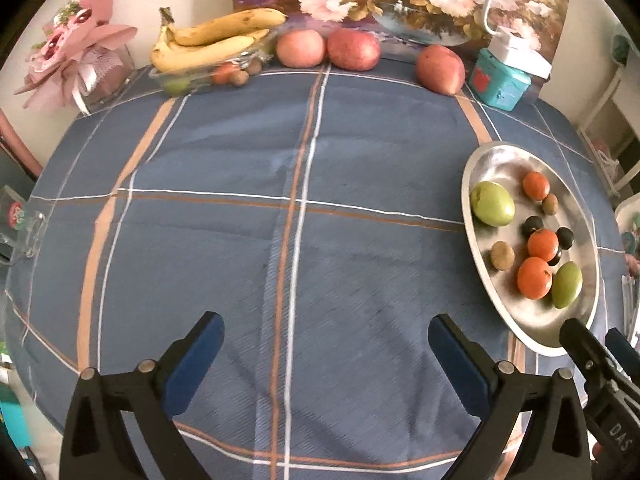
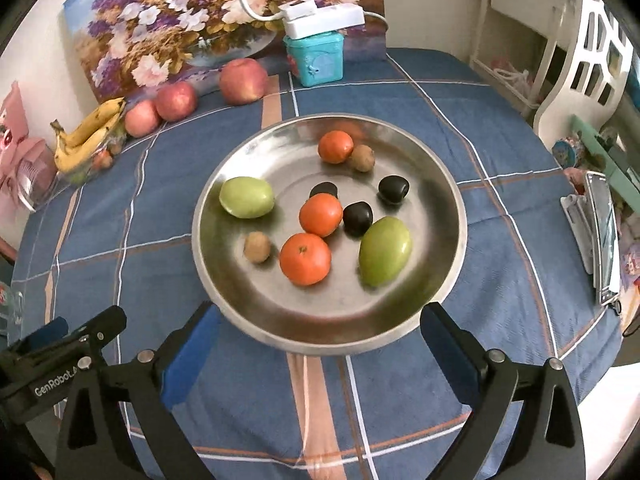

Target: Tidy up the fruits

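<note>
A steel plate [image 2: 420, 312] [image 1: 480, 168] holds three orange tangerines [image 2: 305, 258], two green mangoes [image 2: 385, 250], three dark plums [image 2: 357, 218] and two small brown fruits [image 2: 257, 246]. My right gripper [image 2: 320, 340] is open and empty, its fingers at the plate's near rim. My left gripper [image 1: 326, 344] is open and empty above bare cloth, left of the plate. The right gripper's fingers [image 1: 588, 344] show at the left wrist view's lower right. At the back stand three red apples [image 1: 354, 49] and bananas [image 1: 212, 42] on a glass dish [image 1: 176, 80].
A blue plaid cloth [image 1: 240, 240] covers the round table. A teal box [image 1: 500, 82] with a white power strip and a flower painting [image 2: 180, 20] stand at the back. A pink bouquet [image 1: 76, 52] is back left. A white chair [image 2: 592, 64] and clutter are right.
</note>
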{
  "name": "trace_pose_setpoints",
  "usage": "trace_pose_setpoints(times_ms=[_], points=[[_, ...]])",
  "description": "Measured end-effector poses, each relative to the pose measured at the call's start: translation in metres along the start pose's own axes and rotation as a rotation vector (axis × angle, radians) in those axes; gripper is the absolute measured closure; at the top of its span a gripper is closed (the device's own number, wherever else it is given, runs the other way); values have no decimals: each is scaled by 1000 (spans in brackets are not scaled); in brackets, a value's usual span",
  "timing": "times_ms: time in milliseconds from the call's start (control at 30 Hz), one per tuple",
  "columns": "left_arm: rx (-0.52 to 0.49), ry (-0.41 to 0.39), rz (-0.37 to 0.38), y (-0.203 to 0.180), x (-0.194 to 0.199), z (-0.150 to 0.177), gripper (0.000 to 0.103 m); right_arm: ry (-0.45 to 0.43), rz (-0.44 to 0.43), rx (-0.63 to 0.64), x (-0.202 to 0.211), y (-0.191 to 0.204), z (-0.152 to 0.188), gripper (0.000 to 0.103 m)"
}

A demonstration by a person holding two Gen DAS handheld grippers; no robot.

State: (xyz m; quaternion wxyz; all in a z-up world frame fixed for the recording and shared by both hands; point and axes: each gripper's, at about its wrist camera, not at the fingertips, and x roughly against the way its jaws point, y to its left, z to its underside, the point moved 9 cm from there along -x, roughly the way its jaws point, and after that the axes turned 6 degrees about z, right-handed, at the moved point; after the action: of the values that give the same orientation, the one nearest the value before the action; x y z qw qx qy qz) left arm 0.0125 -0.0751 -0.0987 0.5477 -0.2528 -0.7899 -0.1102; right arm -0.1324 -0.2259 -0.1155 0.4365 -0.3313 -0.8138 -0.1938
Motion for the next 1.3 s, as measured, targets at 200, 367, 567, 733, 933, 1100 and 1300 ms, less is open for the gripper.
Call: trace_pose_setpoints(times_ms=[200, 367, 567, 733, 933, 1100, 1300], points=[[12, -17, -21, 9, 11, 5, 0, -17, -9, 37, 9, 9, 6, 3], [-31, -32, -133, 15, 19, 10, 0, -28, -14, 37, 13, 12, 7, 3], [-40, -14, -173, 20, 19, 14, 0, -31, -21, 25, 15, 11, 7, 3], [-24, 1, -175, 22, 18, 17, 0, -31, -24, 29, 15, 12, 7, 3], [1, 29, -179, 25, 14, 21, 0, -20, -24, 35, 12, 14, 9, 3], [38, 51, -173, 30, 12, 24, 0, -15, -16, 33, 11, 15, 9, 3], [71, 68, -136, 32, 12, 27, 0, -9, -15, 41, 10, 17, 10, 3]])
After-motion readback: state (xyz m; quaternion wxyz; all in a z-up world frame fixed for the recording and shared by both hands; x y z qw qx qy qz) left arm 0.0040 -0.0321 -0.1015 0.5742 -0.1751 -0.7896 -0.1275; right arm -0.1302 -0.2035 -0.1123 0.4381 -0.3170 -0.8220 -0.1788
